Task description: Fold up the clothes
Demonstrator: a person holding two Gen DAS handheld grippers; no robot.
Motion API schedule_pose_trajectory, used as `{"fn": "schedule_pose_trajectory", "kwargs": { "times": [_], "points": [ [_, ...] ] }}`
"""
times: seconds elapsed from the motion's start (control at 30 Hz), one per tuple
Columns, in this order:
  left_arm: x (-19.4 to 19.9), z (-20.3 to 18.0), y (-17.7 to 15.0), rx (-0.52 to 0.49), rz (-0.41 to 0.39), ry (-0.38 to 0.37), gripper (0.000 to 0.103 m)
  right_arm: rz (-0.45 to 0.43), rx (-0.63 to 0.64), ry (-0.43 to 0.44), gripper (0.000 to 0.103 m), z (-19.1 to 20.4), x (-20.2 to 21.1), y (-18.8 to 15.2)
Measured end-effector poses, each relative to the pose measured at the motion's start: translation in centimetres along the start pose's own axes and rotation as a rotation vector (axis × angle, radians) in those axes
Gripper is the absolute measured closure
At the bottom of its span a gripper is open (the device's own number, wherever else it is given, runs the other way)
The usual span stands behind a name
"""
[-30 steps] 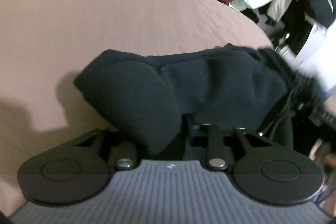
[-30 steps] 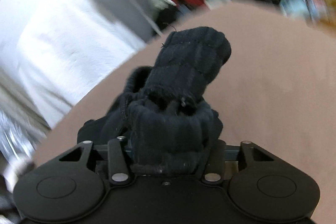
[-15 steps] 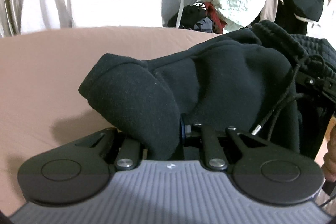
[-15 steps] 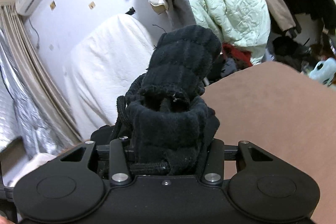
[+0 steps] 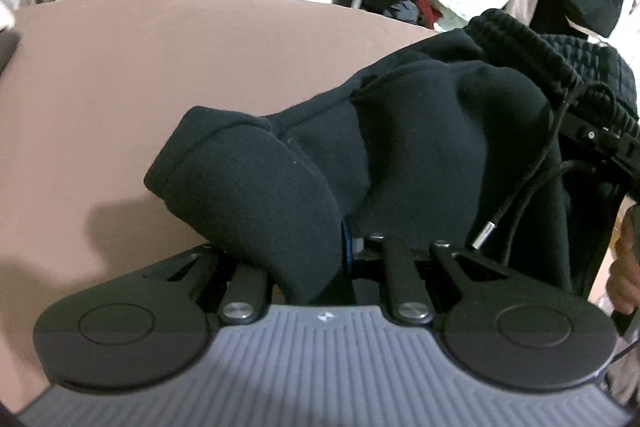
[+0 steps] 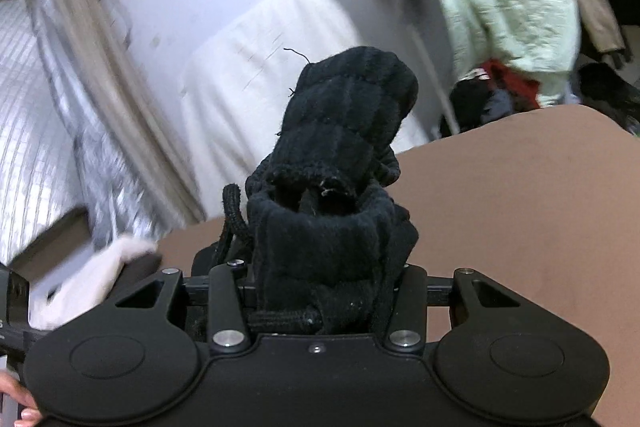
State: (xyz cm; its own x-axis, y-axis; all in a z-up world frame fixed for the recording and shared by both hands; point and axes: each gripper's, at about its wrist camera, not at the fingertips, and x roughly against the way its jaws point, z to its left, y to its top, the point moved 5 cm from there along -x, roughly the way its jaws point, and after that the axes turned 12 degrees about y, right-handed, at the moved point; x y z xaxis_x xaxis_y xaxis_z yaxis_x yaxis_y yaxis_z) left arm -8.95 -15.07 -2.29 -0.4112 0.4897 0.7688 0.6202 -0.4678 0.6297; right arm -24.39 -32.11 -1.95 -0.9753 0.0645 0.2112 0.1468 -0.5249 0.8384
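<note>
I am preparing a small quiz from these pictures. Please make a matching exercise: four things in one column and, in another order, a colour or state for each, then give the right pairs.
Things:
1. black fleece garment
2. flat brown surface
3. quilted jacket hanging in the background
4. drawstring with metal tip

Colour or state:
A. pale mint green
B. dangles loose from the fabric
C. pinched in the left gripper and the right gripper
D. plain pinkish brown, partly bare

Pairs: 1-C, 2-D, 3-A, 4-B
</note>
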Motion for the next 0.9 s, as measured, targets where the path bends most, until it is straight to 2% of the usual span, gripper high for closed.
{"fn": "schedule_pose_trajectory", "kwargs": {
  "times": [0.1,0.17,0.23,0.33,0.43,0.53,0.63,0.77,0.9],
  "points": [
    [0.3,1.0,-0.3,0.034,-0.006,0.008,0.088,0.030,0.061,0.007,0.054,1.7,-0.9,-0.6],
    [0.6,1.1,0.1,0.023,-0.019,0.001,0.089,0.020,0.070,-0.007,0.054,2.5,-1.0,-0.4],
    [1.0,1.0,0.6,0.021,-0.036,-0.010,0.089,0.007,0.101,-0.027,0.054,3.7,-0.9,0.2],
    [2.0,2.4,1.4,0.081,-0.066,-0.027,0.089,0.014,0.168,-0.031,0.054,6.0,-1.3,1.8],
    [4.8,5.2,3.1,0.127,-0.150,0.000,0.089,0.009,0.193,0.014,0.054,8.6,-2.4,4.3],
    [8.6,10.1,4.7,0.248,-0.240,0.000,0.089,-0.011,0.216,0.072,0.054,12.2,-4.9,6.7],
    [11.6,16.5,4.9,0.363,-0.349,0.068,0.089,-0.013,0.251,0.181,0.054,16.9,-8.4,8.1],
    [13.6,24.3,5.2,0.535,-0.362,0.204,0.089,0.046,0.340,0.297,0.054,24.5,-15.3,9.4],
    [16.5,32.5,6.8,0.656,-0.389,0.351,0.089,0.109,0.374,0.417,0.054,31.9,-23.2,11.0]
  ]
}}
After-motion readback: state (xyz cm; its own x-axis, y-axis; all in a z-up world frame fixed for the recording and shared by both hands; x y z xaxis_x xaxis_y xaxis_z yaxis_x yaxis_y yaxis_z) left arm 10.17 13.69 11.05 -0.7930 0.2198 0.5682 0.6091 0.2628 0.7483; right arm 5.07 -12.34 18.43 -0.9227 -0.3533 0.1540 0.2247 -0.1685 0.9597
